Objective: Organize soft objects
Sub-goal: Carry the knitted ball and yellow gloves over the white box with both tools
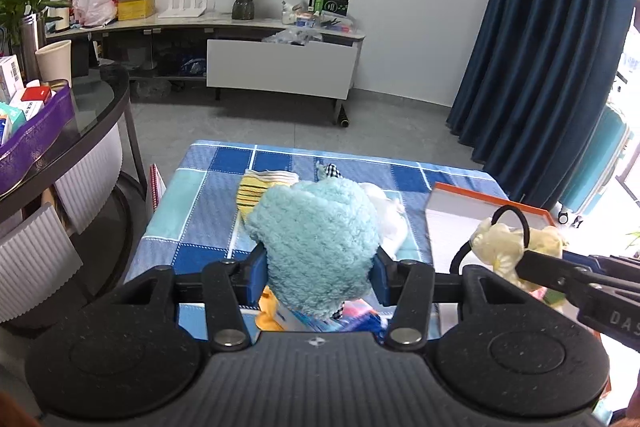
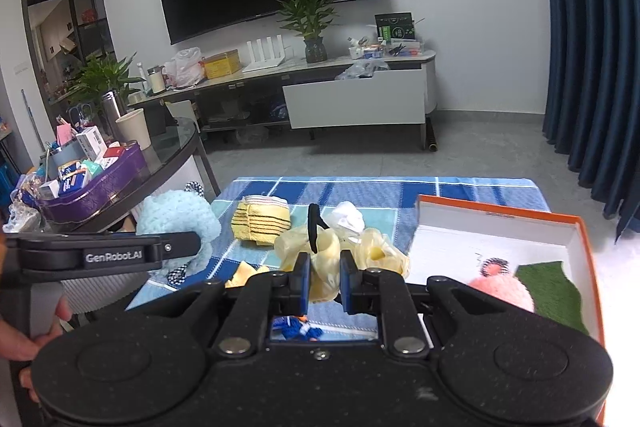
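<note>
Fleecy toy, left view: pale blue plush [image 1: 316, 251], fluffy, lifted above the checked blue cloth [image 1: 200, 211].
My left claw [image 1: 318, 277]: half open, pads pressing the plush's sides.
Scrunchie, right view: pale yellow fabric on a black band [image 2: 324, 251], held beside the orange-rimmed box [image 2: 586, 251].
My right claw [image 2: 324, 283]: nearly closed, pinching the scrunchie.

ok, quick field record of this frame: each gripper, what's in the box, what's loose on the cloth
left gripper: shut on light blue plush toy, lifted
right gripper: shut on pale yellow scrunchie with black elastic
box: orange-edged, open, white inside; holds pink fuzzy item and green turf piece
on checked tablecloth: folded yellow striped cloth, white soft item
</note>
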Available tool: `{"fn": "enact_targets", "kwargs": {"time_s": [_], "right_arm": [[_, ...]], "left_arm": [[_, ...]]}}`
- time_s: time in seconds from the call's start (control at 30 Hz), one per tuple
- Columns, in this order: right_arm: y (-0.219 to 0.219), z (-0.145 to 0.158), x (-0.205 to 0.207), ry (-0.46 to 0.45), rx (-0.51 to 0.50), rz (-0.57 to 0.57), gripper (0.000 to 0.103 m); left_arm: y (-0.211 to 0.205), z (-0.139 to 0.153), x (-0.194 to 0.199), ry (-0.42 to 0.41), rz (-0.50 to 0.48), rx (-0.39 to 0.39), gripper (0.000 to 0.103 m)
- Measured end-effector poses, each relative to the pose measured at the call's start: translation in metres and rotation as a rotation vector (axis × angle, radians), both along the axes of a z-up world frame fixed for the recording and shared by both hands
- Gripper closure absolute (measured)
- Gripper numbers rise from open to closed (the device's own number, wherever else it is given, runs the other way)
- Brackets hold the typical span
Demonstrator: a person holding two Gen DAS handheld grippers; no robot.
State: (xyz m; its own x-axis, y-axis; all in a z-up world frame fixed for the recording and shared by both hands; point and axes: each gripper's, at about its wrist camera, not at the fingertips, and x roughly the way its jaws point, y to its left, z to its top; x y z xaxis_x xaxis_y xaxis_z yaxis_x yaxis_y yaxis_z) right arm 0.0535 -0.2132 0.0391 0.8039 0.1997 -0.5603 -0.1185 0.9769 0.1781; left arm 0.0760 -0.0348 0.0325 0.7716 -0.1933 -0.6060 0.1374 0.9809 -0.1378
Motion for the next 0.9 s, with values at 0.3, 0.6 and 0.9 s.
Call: {"fn": "enact_targets", "kwargs": {"time_s": [0.3, 0.6, 0.9], "right_arm": [[-0.011, 0.002, -0.031, -0.003, -0.021, -0.038, 0.084], [-0.023, 0.005, -0.054, -0.009, -0.045, -0.097, 0.084], [-0.037, 0.008, -0.067, -0.013, -0.099, -0.176, 0.084]], "left_arm": [[-0.013, -0.003, -0.026, -0.007, -0.047, -0.014, 0.052], [-0.025, -0.001, -0.043, -0.037, -0.083, -0.006, 0.052], [-0.041, -0.003, -0.052, -0.047, -0.124, -0.005, 0.052]]}}
